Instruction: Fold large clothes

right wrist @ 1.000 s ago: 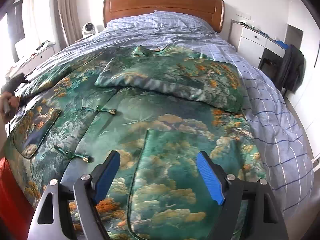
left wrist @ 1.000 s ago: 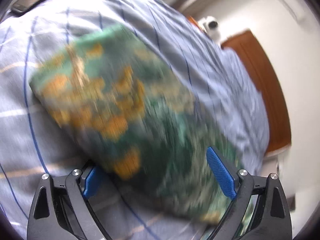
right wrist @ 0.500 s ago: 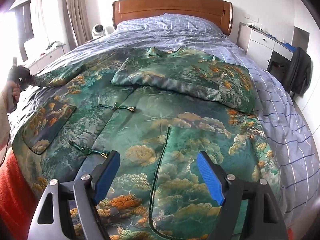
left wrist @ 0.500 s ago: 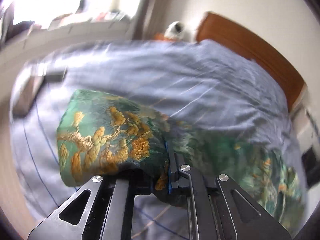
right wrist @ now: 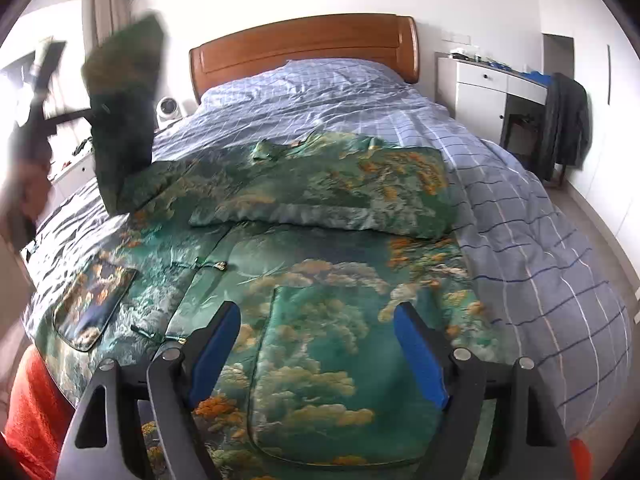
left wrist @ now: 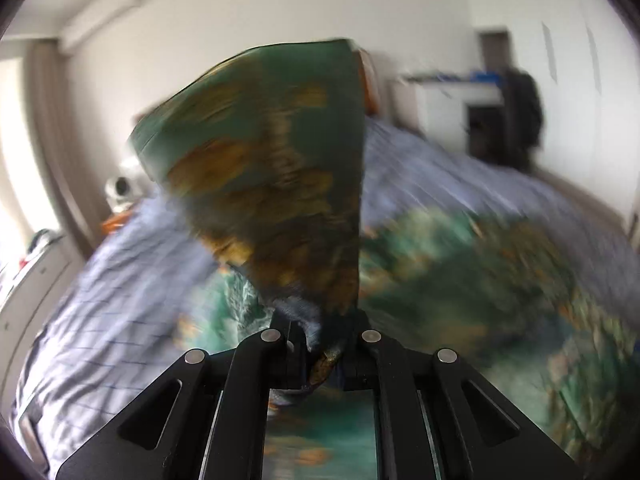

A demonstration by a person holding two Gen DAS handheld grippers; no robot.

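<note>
A large green brocade robe with gold cloud patterns lies spread face up on the bed. Its right sleeve is folded across the chest. My left gripper is shut on the end of the other sleeve, which stands up in the air, blurred by motion. In the right wrist view that raised sleeve hangs above the robe's left shoulder, with the left gripper beside it in a hand. My right gripper hovers open over the robe's lower front, with nothing between its fingers.
The bed carries a blue checked cover and a wooden headboard. A white cabinet and a dark coat on a chair stand at the right. A small white device sits at the bed's left. Red clothing fills the lower left.
My left gripper shut on the sleeve end lying on the bed cover, then swung it up and towards the robe while rolling. My right gripper drew back slightly and stayed open.
</note>
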